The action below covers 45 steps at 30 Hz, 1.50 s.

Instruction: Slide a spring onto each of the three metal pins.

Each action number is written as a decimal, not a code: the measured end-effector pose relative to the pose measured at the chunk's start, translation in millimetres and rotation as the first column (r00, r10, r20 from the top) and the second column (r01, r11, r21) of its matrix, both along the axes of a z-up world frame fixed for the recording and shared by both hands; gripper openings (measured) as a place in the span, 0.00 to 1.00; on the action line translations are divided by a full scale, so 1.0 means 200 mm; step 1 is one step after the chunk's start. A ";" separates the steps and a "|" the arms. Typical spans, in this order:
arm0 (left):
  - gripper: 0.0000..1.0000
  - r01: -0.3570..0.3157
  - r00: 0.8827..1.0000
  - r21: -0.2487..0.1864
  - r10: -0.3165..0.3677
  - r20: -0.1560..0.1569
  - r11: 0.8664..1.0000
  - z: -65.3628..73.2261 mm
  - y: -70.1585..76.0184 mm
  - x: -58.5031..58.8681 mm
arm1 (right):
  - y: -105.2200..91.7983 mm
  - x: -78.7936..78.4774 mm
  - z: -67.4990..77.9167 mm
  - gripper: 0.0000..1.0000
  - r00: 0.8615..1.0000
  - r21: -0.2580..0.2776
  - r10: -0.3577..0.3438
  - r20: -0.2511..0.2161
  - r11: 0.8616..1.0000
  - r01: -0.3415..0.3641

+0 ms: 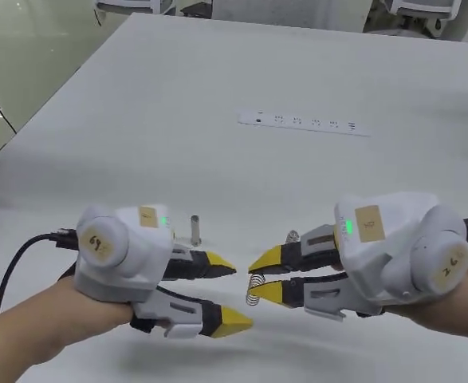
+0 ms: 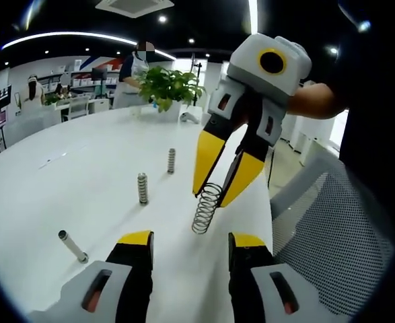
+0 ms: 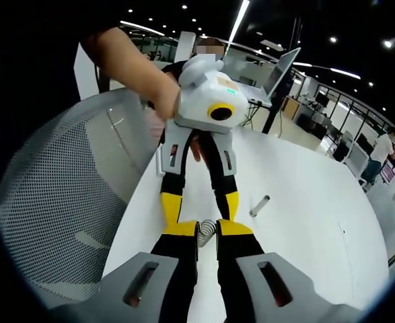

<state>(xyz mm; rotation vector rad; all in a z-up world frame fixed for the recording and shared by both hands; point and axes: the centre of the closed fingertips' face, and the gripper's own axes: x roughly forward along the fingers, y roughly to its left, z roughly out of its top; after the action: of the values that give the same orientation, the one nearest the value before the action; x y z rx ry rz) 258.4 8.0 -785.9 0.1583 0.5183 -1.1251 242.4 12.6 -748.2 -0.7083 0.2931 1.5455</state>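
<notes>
right gripper [image 1: 259, 277] sits lower right in the head view, jaws pinching a spring [image 1: 254, 289] by its top end. the coil hangs off the yellow tips toward the white table [image 1: 218, 96]. in the right gripper view the same coil is clamped between the two tips at bottom centre.

left gripper [image 1: 231, 290] sits lower left in the head view, jaws spread, nothing between them. its tips face the right gripper's tips, near but apart. in the left gripper view its own jaws rise wide apart from the bottom edge. the right gripper comes in from upper right there, with the spring dangling at centre frame. cannot tell if the spring's lower end touches the table.

pins, left gripper view:
- bare pin [image 2: 71, 245] at lower left, leaning in the picture
- second pin [image 2: 142, 188] left of centre, a spring already on it
- third pin [image 2: 171, 160] a bit higher in frame, also sleeved with a spring

the three stand apart in a row on the table. in the head view the bare pin stands upright just above the left gripper's jaws.

power strip [image 1: 304, 122] lies flat at upper middle of the head view. mesh chair back [image 2: 332, 222] is at right in the left gripper view, and a plant [image 2: 169, 84] is at top centre.
</notes>
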 end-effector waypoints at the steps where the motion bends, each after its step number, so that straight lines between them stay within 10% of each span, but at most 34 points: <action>1: 0.41 -0.008 1.000 -0.003 0.008 -0.001 1.000 0.00 0.01 0.00 | 0.00 0.00 0.00 0.07 1.000 0.001 -0.001 0.001 1.000 0.001; 24: 0.98 -0.223 0.974 0.019 0.222 0.037 0.975 0.02 0.31 0.11 | 0.01 0.05 0.00 0.07 0.999 -0.013 -0.016 0.027 1.000 0.016; 45: 0.98 -0.326 0.945 0.015 0.325 0.027 0.945 0.02 0.50 0.09 | 0.05 0.10 -0.02 0.07 0.999 -0.026 -0.012 0.035 1.000 0.013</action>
<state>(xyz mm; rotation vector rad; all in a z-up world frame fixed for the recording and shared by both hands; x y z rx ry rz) 276.7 107.4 -782.5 0.0987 0.5126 -0.7938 263.2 23.3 -752.2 -0.7523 0.2916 1.5181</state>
